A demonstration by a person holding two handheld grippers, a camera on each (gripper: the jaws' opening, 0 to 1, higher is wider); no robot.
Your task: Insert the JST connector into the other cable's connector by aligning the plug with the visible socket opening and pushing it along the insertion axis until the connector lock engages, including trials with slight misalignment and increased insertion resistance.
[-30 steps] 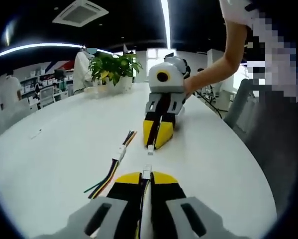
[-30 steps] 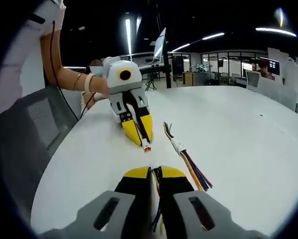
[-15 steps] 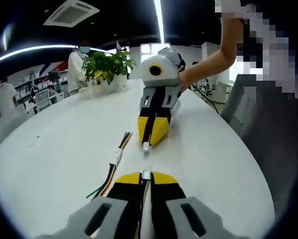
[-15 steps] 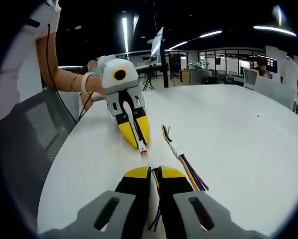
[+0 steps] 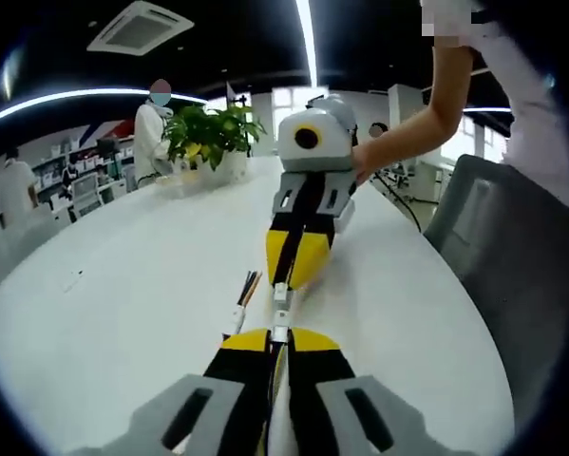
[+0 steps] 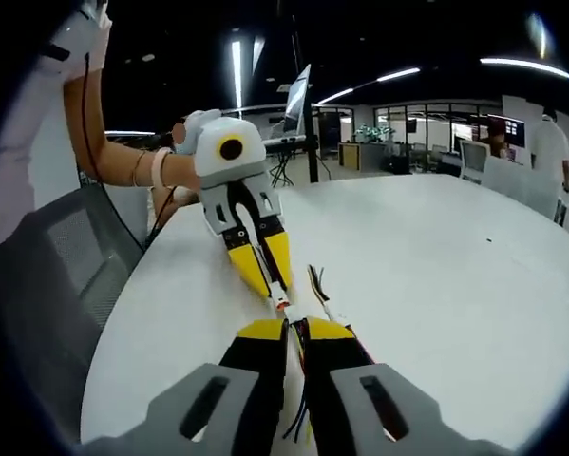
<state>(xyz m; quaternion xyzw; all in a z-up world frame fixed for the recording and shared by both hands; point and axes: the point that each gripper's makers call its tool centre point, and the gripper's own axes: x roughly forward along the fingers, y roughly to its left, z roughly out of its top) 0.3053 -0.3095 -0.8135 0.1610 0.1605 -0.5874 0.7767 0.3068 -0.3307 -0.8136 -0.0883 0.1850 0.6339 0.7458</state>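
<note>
White worktop [image 5: 94,313] carries everything; grey chair [image 5: 512,275] stands at its edge, potted plant [image 5: 208,133] sits at the far end in the left gripper view, monitor on a stand [image 6: 301,95] in the right gripper view

Left tool [image 5: 278,339] jaws pinched narrow on a JST connector [image 5: 280,334], its wires running back between the jaws. Right tool [image 6: 296,329] also pinched narrow, on dark and yellow wires; cannot see its connector in its own view. In the left gripper view the right tool [image 5: 292,278] comes in nose-down, with the other connector [image 5: 280,296] sticking out at its tip, just beside the left one, roughly in line

Progress: judged as final approach. Both cables gripped, the two connectors tip to tip or nearly, cannot tell if touching. Left to do: fine alignment, push along the axis, lock click. No sign yet of a seated joint

View differences: the right gripper view gives the left tool [image 6: 270,280] from the front, its white connector with a red mark at the tip, close above the right jaws; the left gripper view gives the small gap between connectors better. Spare cable bundle [image 6: 319,290] lies on the worktop beside the tools, partly hidden by the jaws
</note>
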